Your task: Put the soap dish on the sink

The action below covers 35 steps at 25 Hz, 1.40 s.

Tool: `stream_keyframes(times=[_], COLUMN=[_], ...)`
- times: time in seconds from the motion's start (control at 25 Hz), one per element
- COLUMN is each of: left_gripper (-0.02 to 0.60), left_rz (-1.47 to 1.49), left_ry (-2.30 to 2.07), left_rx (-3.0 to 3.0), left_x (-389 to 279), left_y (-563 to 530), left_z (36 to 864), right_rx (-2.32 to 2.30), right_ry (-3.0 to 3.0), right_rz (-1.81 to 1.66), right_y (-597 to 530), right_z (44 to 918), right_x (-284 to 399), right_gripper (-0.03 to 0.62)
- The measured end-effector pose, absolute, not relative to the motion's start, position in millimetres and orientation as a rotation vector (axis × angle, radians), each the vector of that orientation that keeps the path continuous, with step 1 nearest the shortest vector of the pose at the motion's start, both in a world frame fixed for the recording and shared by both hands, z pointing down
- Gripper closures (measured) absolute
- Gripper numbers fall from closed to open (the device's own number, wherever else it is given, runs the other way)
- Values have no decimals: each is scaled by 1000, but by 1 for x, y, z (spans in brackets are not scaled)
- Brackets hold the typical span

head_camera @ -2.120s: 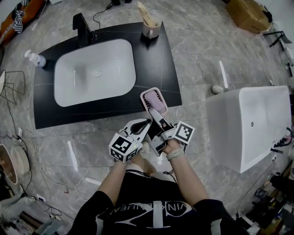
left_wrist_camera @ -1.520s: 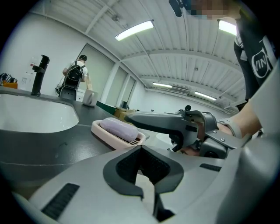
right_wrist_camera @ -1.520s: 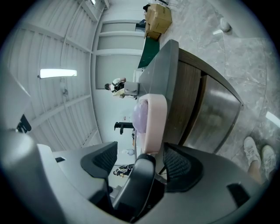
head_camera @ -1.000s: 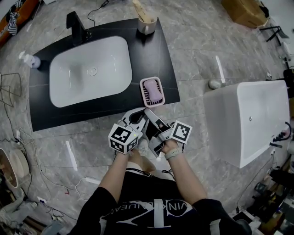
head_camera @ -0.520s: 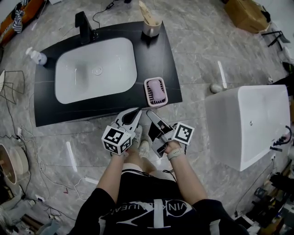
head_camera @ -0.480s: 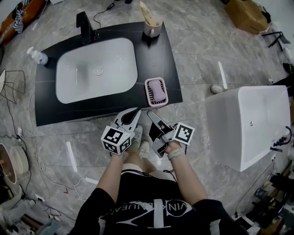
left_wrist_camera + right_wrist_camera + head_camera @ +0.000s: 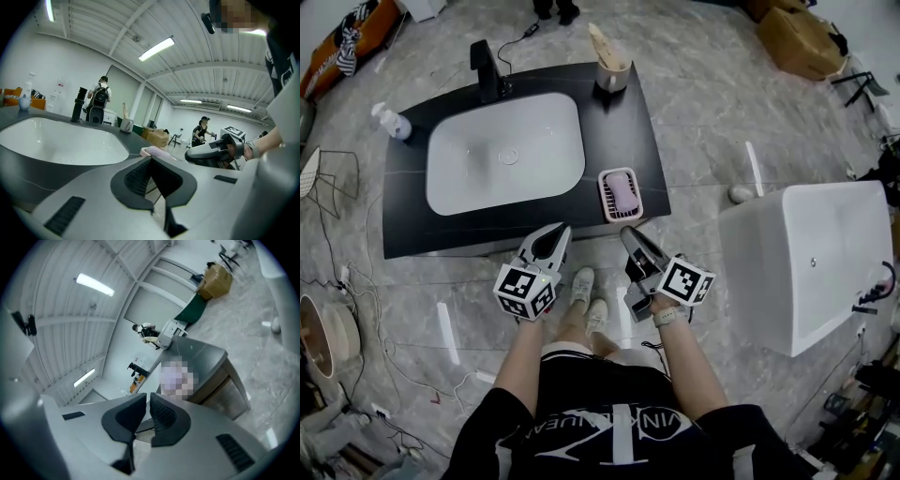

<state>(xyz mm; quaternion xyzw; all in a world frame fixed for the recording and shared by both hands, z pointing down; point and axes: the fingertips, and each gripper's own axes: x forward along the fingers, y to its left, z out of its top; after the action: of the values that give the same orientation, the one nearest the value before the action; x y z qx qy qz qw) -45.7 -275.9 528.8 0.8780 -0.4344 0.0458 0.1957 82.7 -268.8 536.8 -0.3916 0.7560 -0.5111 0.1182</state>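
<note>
Head view: the pink rectangular plastic soap dish [image 7: 605, 196], carrying a lilac soap bar [image 7: 622, 191], sits on the black sink surface [image 7: 412, 225] just right of the white basin [image 7: 504, 164], near the front edge. My left claw [image 7: 559, 231] and right claw [image 7: 629, 233] hover off that edge, each closed and empty.

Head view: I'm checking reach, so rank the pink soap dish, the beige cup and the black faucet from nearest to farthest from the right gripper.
1. Pink soap dish, on the black counter at its front right corner, just ahead of the right gripper.
2. Beige cup, at the counter's back right.
3. Black faucet, back left.
</note>
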Motion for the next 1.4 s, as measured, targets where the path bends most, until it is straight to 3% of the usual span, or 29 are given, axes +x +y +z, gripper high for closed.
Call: stream_keyframes(times=[0.56, 1.4], left_gripper=[566, 566], left_rz=[75, -22], left_ry=[-1367, -1481], left_rx=[2508, 2551], left_x=[-81, -105], left_y=[-283, -280], left_z=[473, 406], right_rx=[-1598, -1614], right_ry=[2724, 2704], right_rz=[-747, -555], right_y=[-276, -278], right_z=[486, 427], right_x=[120, 133], right_gripper=[557, 557])
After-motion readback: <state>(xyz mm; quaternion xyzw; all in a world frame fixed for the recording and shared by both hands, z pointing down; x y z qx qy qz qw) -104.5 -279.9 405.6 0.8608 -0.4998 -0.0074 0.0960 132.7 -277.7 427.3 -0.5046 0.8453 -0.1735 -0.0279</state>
